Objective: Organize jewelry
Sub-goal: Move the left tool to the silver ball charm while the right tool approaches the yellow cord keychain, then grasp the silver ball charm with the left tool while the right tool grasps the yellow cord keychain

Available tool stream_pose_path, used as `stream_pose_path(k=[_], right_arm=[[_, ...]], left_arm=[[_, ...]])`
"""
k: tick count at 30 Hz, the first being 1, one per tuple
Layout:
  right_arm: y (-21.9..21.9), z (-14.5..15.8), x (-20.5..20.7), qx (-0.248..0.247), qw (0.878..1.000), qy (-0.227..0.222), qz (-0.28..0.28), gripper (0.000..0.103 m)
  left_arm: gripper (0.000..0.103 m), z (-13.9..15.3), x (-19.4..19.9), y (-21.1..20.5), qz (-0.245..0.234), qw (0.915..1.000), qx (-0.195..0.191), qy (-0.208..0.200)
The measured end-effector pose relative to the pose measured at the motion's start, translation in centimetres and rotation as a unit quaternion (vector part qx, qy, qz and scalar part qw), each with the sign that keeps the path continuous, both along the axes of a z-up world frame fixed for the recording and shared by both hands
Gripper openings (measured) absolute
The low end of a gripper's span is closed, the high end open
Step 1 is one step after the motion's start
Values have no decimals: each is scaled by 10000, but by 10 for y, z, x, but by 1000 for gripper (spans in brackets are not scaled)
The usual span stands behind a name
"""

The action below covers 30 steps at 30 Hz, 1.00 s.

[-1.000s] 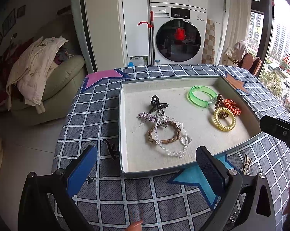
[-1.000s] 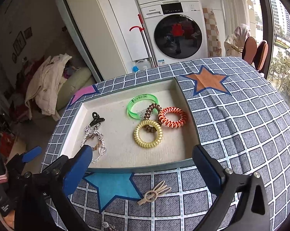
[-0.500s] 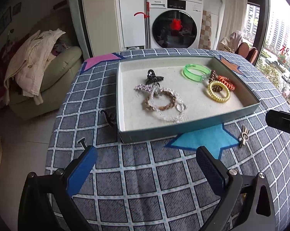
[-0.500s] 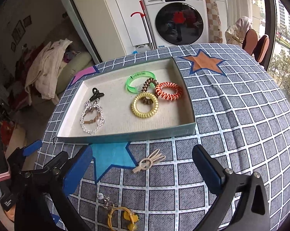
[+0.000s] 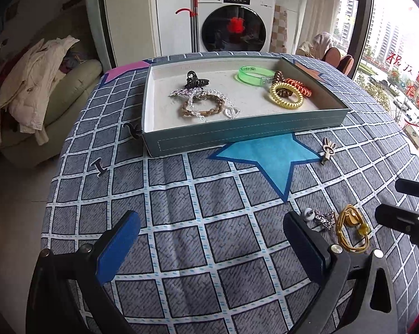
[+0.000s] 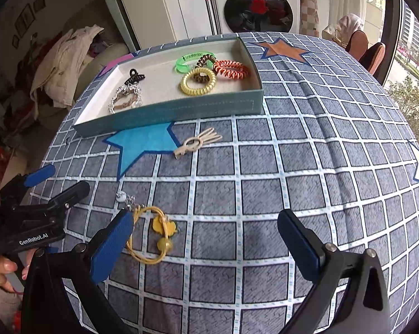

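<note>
Both cameras have pulled back from the tray since a second ago; loose pieces near the table edge now show.
Checked tablecloth (image 5: 181,200) carries the teal tray (image 5: 237,136) at 12 o'clock, holding bracelets and coil hair ties (image 5: 286,98). Left gripper (image 5: 209,245) and right gripper (image 6: 209,239) gape wide, empty. Yellow cord bracelet (image 6: 151,236) lies at the right gripper's 9 o'clock finger; beige hair clip (image 6: 197,143) lies just outside the tray.
</note>
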State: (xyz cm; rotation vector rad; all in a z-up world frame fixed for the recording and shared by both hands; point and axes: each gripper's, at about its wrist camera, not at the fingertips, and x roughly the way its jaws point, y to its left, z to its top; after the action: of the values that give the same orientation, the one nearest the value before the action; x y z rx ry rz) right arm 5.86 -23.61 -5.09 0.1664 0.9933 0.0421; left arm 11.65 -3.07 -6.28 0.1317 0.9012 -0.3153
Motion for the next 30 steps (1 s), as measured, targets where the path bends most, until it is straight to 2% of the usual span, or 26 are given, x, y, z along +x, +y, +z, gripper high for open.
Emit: stream_pose_path(k=[6, 10, 16, 21, 24, 27, 28, 30], right_arm=[[11, -6, -14, -231, 9995, 8, 197, 96], [21, -9, -14, -322, 9987, 7, 401, 77], [32, -15, -11, -433, 9970, 57, 634, 64], [40, -16, -13, -826, 9936, -3, 770, 56], [44, -15, -15, -849, 9927, -42, 859, 43], [45, -14, -15, -851, 9924, -58, 888, 18], [44, -14, -16, -851, 9925, -52, 871, 14], [43, -14, -16, -856, 9929, -55, 824, 14]], left_arm=[[103, -1, -11, -13, -362, 9992, 149, -62], [103, -2, -12, -20, -538, 9982, 246, -38], [103, -5, -11, -24, -641, 9974, 322, 4], [103, -6, -10, -27, -715, 9970, 303, 44], [103, -5, -11, -31, -803, 9965, 233, 57], [103, -4, -11, -37, -882, 9959, 201, 58], [103, -4, -11, -39, -901, 9957, 195, 64], [103, -4, -11, -43, -936, 9954, 165, 89]])
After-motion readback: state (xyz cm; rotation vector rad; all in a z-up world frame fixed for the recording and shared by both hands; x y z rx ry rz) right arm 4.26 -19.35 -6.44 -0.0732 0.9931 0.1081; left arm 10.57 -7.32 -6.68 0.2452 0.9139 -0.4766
